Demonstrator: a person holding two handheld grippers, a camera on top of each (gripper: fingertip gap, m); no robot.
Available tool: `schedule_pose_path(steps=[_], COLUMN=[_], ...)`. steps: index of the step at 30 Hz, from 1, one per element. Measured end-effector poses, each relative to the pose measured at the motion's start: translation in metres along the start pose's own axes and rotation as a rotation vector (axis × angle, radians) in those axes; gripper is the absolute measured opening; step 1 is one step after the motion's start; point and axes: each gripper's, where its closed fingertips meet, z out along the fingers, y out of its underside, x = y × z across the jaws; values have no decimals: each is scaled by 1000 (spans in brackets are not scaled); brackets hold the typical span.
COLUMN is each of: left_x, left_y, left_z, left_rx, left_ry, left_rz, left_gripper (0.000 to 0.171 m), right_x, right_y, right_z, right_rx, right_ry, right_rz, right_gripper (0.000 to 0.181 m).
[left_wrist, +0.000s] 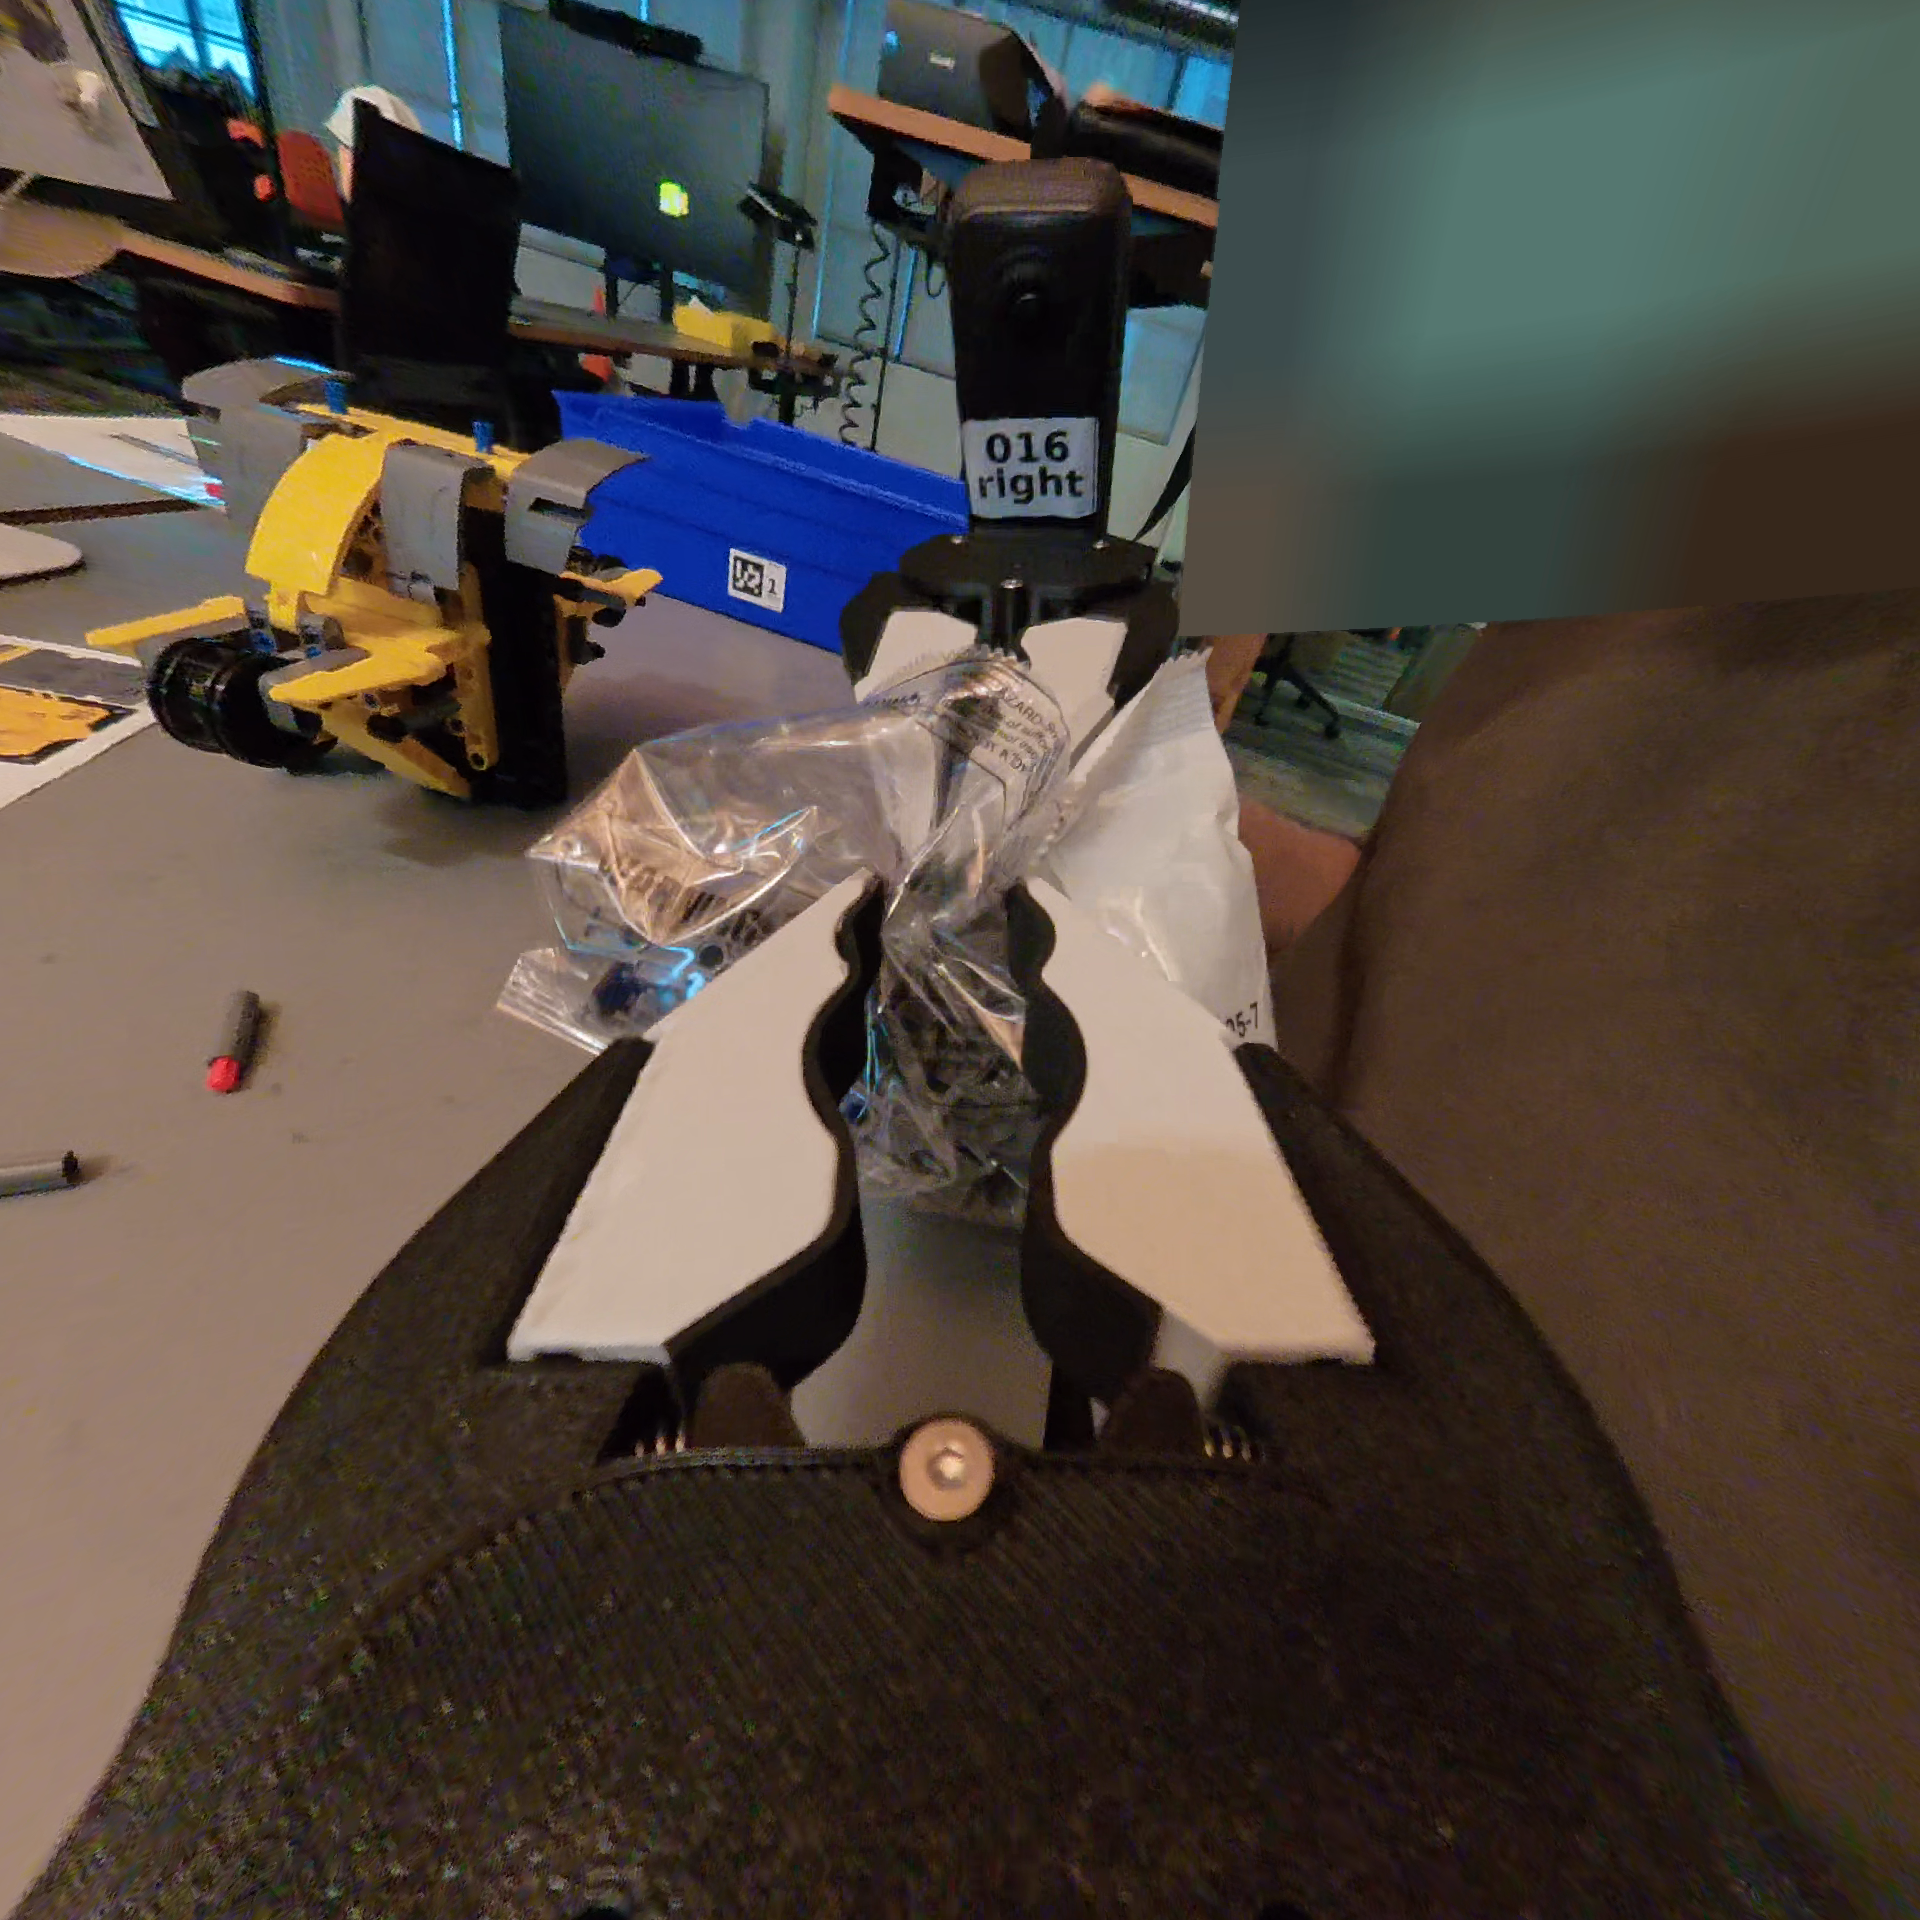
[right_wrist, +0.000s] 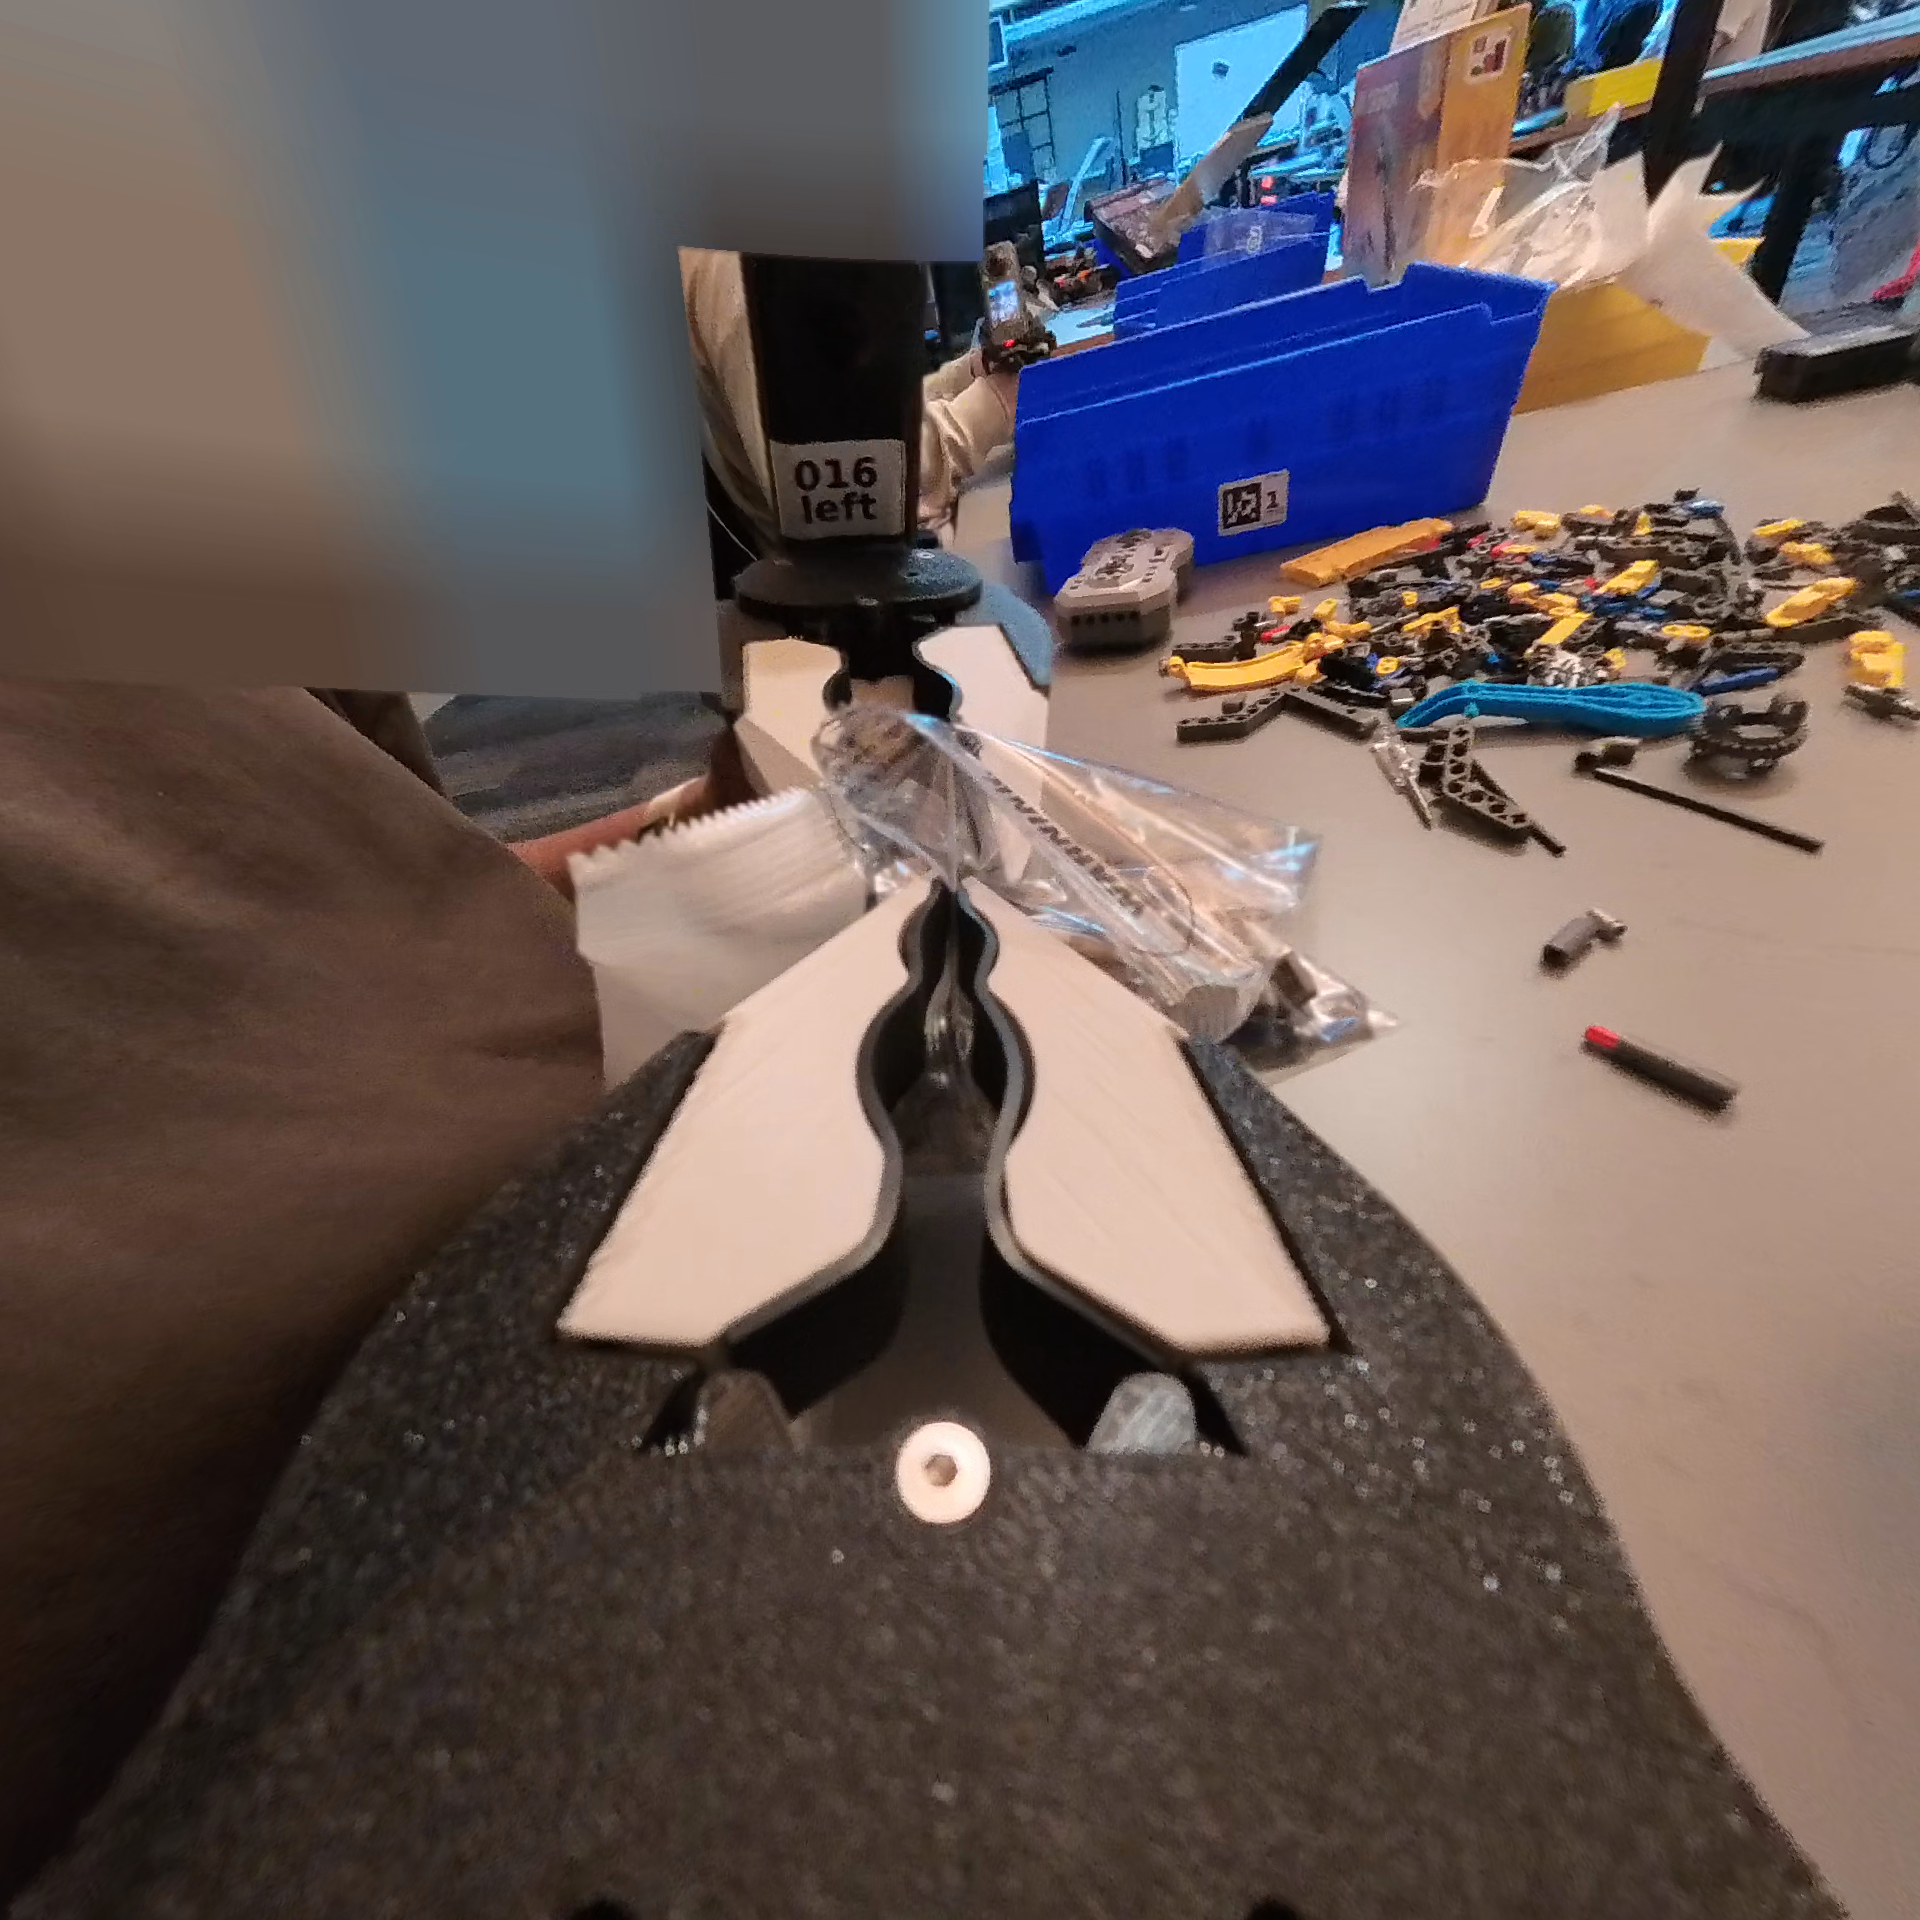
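A clear plastic bag (left_wrist: 790, 821) of small dark parts is held between both grippers just above the grey table (left_wrist: 312, 1195). My left gripper (left_wrist: 945, 904) is shut on one bunched end of it. My right gripper (right_wrist: 951, 899) is shut on the other end of the bag (right_wrist: 1091, 842), its jaws almost together. Each gripper faces the other: the right gripper (left_wrist: 987, 655) shows in the left wrist view and the left gripper (right_wrist: 883, 696) in the right wrist view. A white paper bag (left_wrist: 1153, 831) with a serrated top edge lies right behind the clear bag, and it also shows in the right wrist view (right_wrist: 707, 883).
A yellow and grey brick model (left_wrist: 416, 613) stands to the left. A blue bin (right_wrist: 1268, 416) is behind. A pile of loose bricks (right_wrist: 1610, 623) lies to the right. A black pin with a red tip (right_wrist: 1657, 1065) and a grey pin (right_wrist: 1579, 935) lie loose. A person's brown clothing (left_wrist: 1610, 1143) is close by.
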Motion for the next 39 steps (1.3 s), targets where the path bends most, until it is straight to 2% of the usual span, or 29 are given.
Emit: schedule_pose_path(steps=[3, 6, 9, 15, 18, 24, 28, 32, 39], left_x=[4, 3, 2, 1, -3, -9, -6, -7, -6], left_y=[-4, -29, -45, -55, -50, -37, -34, -38, -34], left_z=[-2, -6, -9, -10, -8, 1, 7, 12, 19], left_rx=[8, 168, 274, 234, 202, 192, 190, 217, 190], left_ry=[12, -33, -33, -108, -121, -103, -55, 17, 22], left_rz=[-15, -39, -96, -95, -114, -194, -234, -284, -278], left_gripper=[14, 2, 0, 0, 0, 0, 0, 0, 0], right_x=[-6, -5, -3, 2, 7, 16, 13, 12, 13], right_y=[-6, -30, -46, -55, -49, -33, -29, -32, -27], right_z=[0, -4, -7, -19, -23, -32, -40, -47, -55], right_rx=[35, 191, 291, 309, 258, 252, 285, 384, 403], right_ry=[-25, -43, -57, -17, 14, 38, -4, -105, -92], right_rz=[29, 131, 188, 231, 256, 325, 385, 491, 512], right_gripper=[0, 0, 0, 0, 0, 0, 0, 0, 0])
